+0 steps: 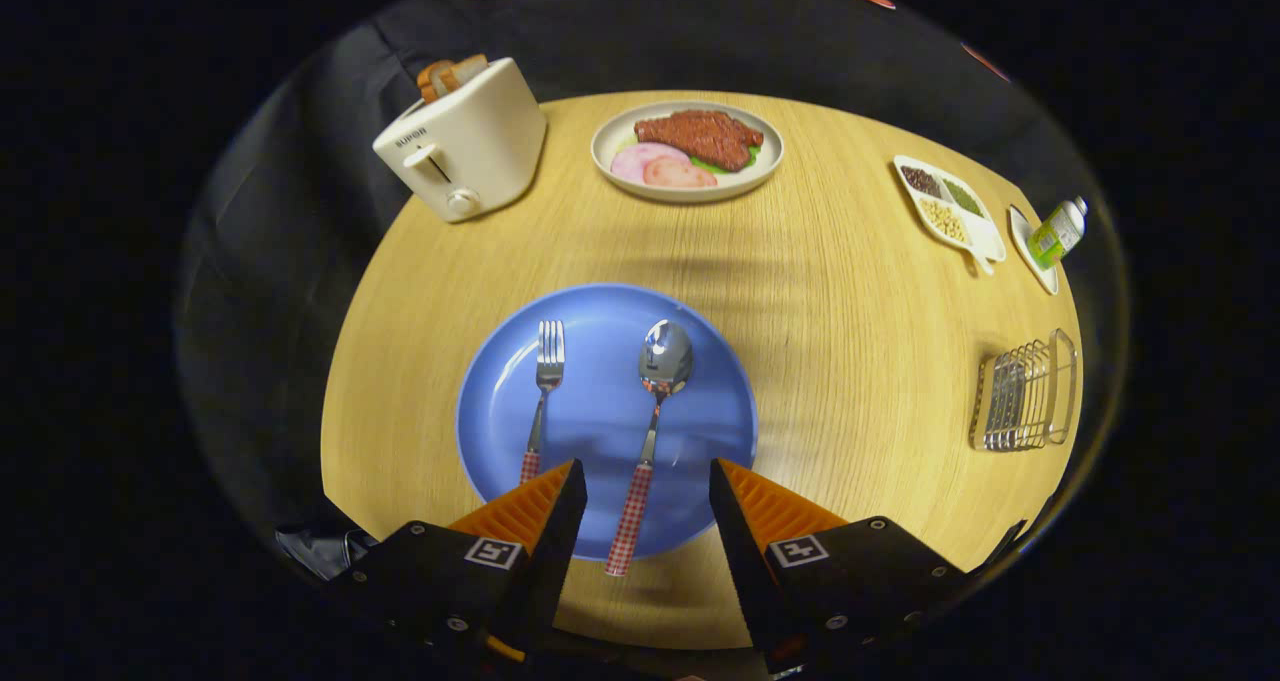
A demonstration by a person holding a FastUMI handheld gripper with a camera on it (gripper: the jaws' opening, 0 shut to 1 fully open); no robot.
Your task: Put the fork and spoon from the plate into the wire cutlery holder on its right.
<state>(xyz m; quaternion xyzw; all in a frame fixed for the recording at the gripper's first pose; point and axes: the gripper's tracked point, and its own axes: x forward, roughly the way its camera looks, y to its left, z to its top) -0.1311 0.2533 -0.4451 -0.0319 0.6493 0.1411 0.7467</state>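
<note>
Blue plate [700,361] is the landmark here; it sits on a round, light wood-grain table [850,291], toward the near side. Plate is plain, glossy, w/ a shallow rim.

Fork [543,386] lies on the plate's left half, tines pointing away toward the far side of the table, shiny metal head and neck, handle in a red-and-white check pattern. Handle's end runs behind the left finger [540,506], so its tip is hidden. Spoon [648,431] lies approx. at plate centre, parallel to the fork, bowl facing up and away, same polished metal and same checked handle. Spoon handle reaches past the plate's near rim and overhangs it onto the table.

Gripper [647,491] hangs over the plate's near edge, fingers spread wide apart, gripping nothing. Spoon handle lies in the gap between them, no contact w/ either finger that I can see.

Wire cutlery holder [1025,393] stands well to the right of the plate, near the table's right edge; chrome wire, looks empty.

Beyond the plate, far side: a cream dish [610,151] w/ a brown meat slab, pink slices and some green. Far-left of the plate, a cream toaster [465,146] w/ bread sticking up, at the table edge. Far-right of the plate, a white divided tray [990,241] w/ beans/grains, and past it a small green-label bottle [1058,231] lying on a small white dish [1030,256].
</note>
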